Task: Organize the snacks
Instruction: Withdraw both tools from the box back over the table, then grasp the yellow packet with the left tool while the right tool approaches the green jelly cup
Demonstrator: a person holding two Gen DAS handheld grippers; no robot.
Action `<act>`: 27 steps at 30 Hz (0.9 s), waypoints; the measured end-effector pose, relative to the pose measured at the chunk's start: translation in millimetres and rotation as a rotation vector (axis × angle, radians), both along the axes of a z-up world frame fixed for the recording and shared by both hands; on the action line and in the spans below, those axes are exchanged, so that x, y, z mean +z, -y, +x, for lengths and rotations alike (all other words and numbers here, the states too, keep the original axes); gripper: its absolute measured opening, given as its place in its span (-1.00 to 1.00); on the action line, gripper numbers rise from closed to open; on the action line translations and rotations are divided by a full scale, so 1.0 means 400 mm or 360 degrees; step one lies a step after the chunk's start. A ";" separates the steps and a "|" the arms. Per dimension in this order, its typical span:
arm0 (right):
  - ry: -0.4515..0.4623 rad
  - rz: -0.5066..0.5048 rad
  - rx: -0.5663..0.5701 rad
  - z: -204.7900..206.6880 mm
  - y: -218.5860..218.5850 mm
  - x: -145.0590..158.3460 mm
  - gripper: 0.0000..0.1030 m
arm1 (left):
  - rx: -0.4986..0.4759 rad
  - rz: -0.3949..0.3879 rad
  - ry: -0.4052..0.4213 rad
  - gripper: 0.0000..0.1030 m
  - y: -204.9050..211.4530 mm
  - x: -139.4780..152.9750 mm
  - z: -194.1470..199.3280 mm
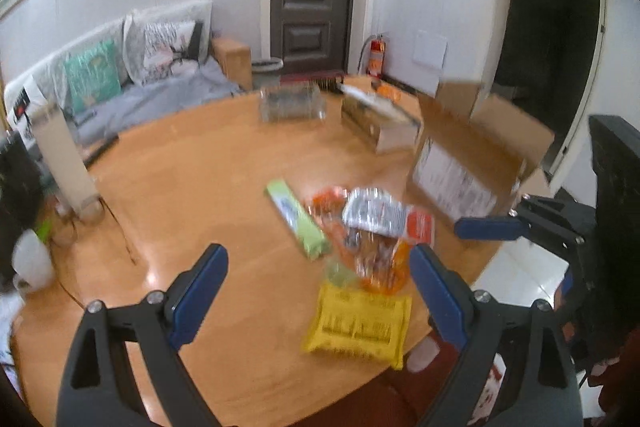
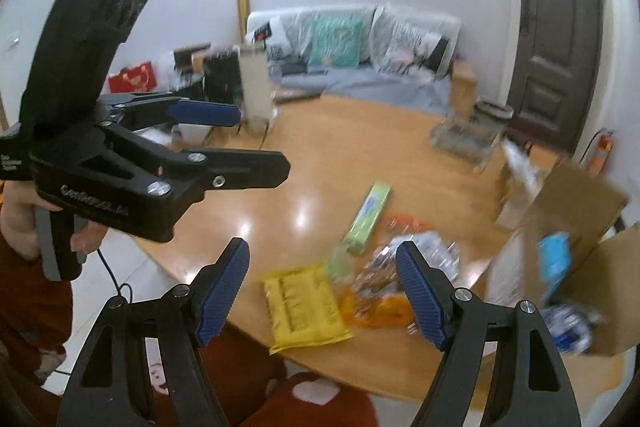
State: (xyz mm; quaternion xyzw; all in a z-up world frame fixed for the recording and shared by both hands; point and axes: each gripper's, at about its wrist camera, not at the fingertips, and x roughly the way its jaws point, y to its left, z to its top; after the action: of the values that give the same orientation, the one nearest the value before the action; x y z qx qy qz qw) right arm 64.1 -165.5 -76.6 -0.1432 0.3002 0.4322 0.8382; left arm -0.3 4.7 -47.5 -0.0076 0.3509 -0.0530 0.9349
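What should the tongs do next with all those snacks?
Probably lower the right tongs onto the yellow packet and close on it. Both tongs are open and empty, the packet lies flat at the table's near edge, closest of the loose snacks, and the open cardboard box stands just to its right, already holding some packets.

Evenly lit indoor fisheye views, motion-blurred throughout, with white glare patches on the table (image 2: 304, 183) and dark vignetted corners.
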 end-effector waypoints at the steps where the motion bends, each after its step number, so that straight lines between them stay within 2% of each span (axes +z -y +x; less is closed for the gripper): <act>1: -0.0035 -0.0013 -0.0013 0.008 -0.003 -0.027 0.42 | -0.0021 0.0006 -0.0016 0.75 0.004 -0.036 -0.004; 3: -0.0093 -0.0048 -0.0050 0.023 0.000 -0.081 0.42 | -0.0056 0.0015 -0.0064 0.75 0.015 -0.087 -0.004; 6: -0.0145 -0.0095 -0.0108 0.048 0.016 -0.145 0.42 | -0.0090 -0.0067 -0.0161 0.75 0.024 -0.166 0.003; 11: -0.0200 -0.0151 -0.0155 0.064 0.040 -0.212 0.41 | -0.0062 -0.0123 -0.0244 0.74 0.028 -0.220 0.011; 13: -0.0199 -0.0154 -0.0151 0.069 0.044 -0.231 0.29 | -0.0071 -0.0186 -0.0270 0.60 0.029 -0.233 0.010; 15: -0.0243 -0.0120 -0.0106 0.077 0.044 -0.244 -0.08 | -0.0080 -0.0229 -0.0301 0.15 0.029 -0.247 0.008; 17: -0.0314 -0.0071 -0.0063 0.087 0.038 -0.259 -0.33 | -0.0066 -0.0245 -0.0345 0.02 0.026 -0.263 0.006; 19: -0.0359 -0.0021 -0.0073 0.096 0.035 -0.271 -0.39 | -0.0057 -0.0239 -0.0340 0.02 0.018 -0.262 -0.002; 21: -0.0397 0.0020 -0.0071 0.100 0.029 -0.276 -0.60 | -0.0022 -0.0270 -0.0351 0.02 -0.002 -0.262 -0.005; 27: -0.0378 0.0027 -0.0019 0.076 -0.032 -0.278 -0.63 | 0.0087 -0.0258 -0.0399 0.03 -0.048 -0.258 0.000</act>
State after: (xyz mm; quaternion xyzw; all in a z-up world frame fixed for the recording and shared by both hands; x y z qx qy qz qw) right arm 94.6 -152.8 -187.7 -0.0821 0.3947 0.4435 0.8005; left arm -0.3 24.1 -150.6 -0.0992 0.4590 -0.0544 0.8812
